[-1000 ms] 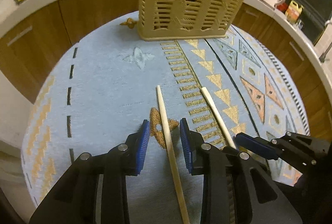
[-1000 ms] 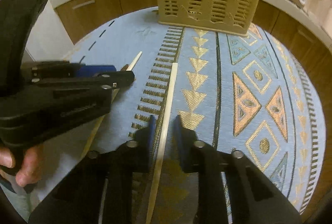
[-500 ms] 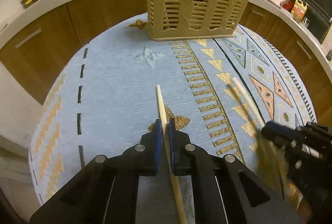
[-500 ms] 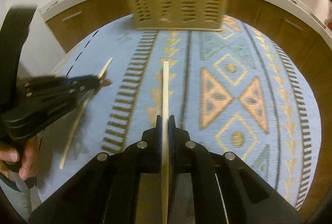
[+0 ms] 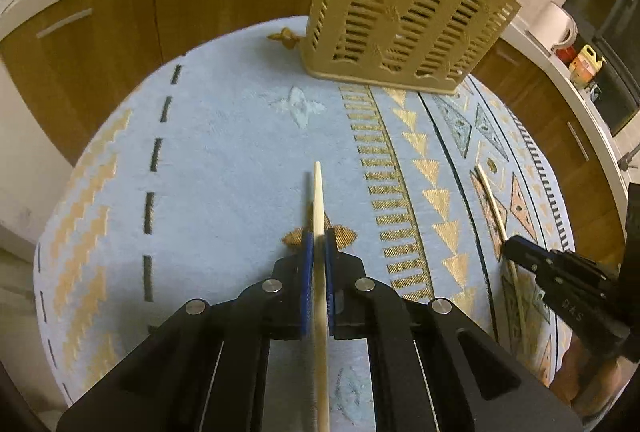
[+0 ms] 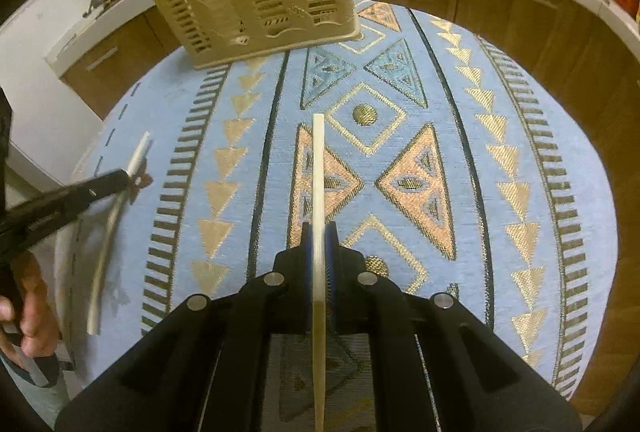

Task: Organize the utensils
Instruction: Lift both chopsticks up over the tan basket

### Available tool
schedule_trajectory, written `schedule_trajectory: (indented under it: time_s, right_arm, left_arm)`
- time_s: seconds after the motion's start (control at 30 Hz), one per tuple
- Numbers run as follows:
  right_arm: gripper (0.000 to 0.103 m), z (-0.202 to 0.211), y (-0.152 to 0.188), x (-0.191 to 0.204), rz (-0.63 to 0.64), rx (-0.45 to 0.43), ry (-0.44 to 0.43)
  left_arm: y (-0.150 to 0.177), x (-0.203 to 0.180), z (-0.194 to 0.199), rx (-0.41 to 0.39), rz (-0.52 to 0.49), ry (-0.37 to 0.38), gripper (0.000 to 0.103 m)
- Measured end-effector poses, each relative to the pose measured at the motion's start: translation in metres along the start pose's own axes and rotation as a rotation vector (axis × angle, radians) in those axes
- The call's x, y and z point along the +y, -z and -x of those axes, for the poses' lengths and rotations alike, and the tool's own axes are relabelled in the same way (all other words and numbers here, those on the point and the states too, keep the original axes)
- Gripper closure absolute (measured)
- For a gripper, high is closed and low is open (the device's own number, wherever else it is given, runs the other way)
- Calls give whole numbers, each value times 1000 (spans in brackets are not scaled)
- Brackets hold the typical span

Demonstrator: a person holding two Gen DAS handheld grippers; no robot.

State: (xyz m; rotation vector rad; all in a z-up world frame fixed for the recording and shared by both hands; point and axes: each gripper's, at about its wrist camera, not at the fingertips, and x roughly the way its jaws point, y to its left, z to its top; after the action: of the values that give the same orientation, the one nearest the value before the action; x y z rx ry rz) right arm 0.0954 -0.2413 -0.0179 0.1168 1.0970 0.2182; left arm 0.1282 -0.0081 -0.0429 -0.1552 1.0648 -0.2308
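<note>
Both pairs of jaws are clamped, each on its own pale chopstick: the left gripper [image 5: 318,256] pinches one chopstick [image 5: 318,200] between its blue pads, and the right gripper [image 6: 319,252] pinches the other chopstick [image 6: 318,168] the same way, with each stick running forward past the pads and back under the gripper body. Each stick's tip appears to hang just above the cloth, casting a thin shadow, so the step in hand looks like carrying them to the slotted beige holder [image 5: 404,20] that stands upright at the far edge of the table. To do it well, I would keep the grip firm, tip each stick upright, and lower the ends into the open top one at a time, so the two grippers stay apart. The table wears a light blue cloth [image 5: 224,136] woven with gold triangles and dark dashes. Around it run brown cabinets [image 5: 100,32] under a white counter, with a white kettle [image 5: 558,28] to the right.
</note>
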Motion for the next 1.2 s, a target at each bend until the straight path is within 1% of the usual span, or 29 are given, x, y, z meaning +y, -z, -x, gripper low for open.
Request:
schedule_trajectory:
  time_s: [0.07, 0.13, 0.17, 0.23, 0.3, 0.37, 0.4, 0.43, 0.5, 0.57, 0.63, 0.67, 0.7, 0.73, 0.8, 0.87, 0.93, 0.97, 1.03, 1.13, 1.2]
  right_arm:
    - [97, 0, -2, -4, -20, 24, -29]
    - [97, -1, -7, -11, -56, 55, -71]
    - [96, -1, -10, -15, -74, 65, -83]
    - [93, -2, -16, -19, -91, 72, -86]
    - [88, -3, -23, -19, -87, 81, -91]
    - [72, -6, -29, -16, -75, 91, -92]
    - [69, -8, -31, -14, -69, 94, -89]
    - [62, -9, -34, -11, -57, 95, -87]
    - [62, -10, -39, -2, -21, 87, -63]
    - [62, -12, -42, 6, 19, 89, -40]
    - [72, -16, -44, 12, 35, 97, -24]
    - [74, -20, -44, 16, 50, 113, -12]
    - [75, -22, -44, 20, 67, 105, 11]
    - [78, -24, -43, 24, 91, 103, 40]
    - [87, -26, -40, 34, 147, 91, 112]
    - [94, -27, -38, 39, 172, 82, 124]
    - [98, -28, -38, 39, 172, 77, 120]
    - [98, -28, -38, 39, 166, 76, 111]
    - [98, -27, -38, 34, 149, 68, 80]
    - [98, -16, -38, 26, 117, 20, 44]
    - [98, -1, -39, 22, 120, -21, 20]
  left_arm:
    - [0, 0, -3, 22, 2, 13, 99]
    - [-1, 2, -5, 47, 10, 45, 99]
    - [-2, 3, -6, 57, 10, 59, 99]
    - [-3, 3, -5, 61, -9, 59, 99]
    - [-5, 1, -4, 69, -39, 50, 97]
    - [-6, -1, -5, 82, -65, 55, 95]
    - [-7, -2, -5, 89, -77, 56, 94]
    - [-7, -3, -6, 95, -86, 55, 94]
    - [-7, -7, -8, 111, -120, 44, 92]
    - [-6, -10, -11, 121, -148, 34, 92]
    - [-5, -15, -12, 121, -182, 15, 92]
    - [-5, -19, -12, 124, -208, -1, 91]
    - [-4, -22, -13, 125, -224, -12, 89]
    - [-4, -23, -13, 125, -236, -19, 88]
    - [-2, -32, -14, 119, -271, -47, 86]
    - [1, -40, -16, 106, -305, -86, 85]
    - [5, -45, -16, 81, -340, -140, 90]
    - [7, -48, -16, 67, -351, -147, 98]
    - [7, -44, -15, 50, -323, -126, 99]
    - [2, -29, -7, 8, -233, -37, 100]
    - [-2, -24, 0, -33, -201, -21, 100]
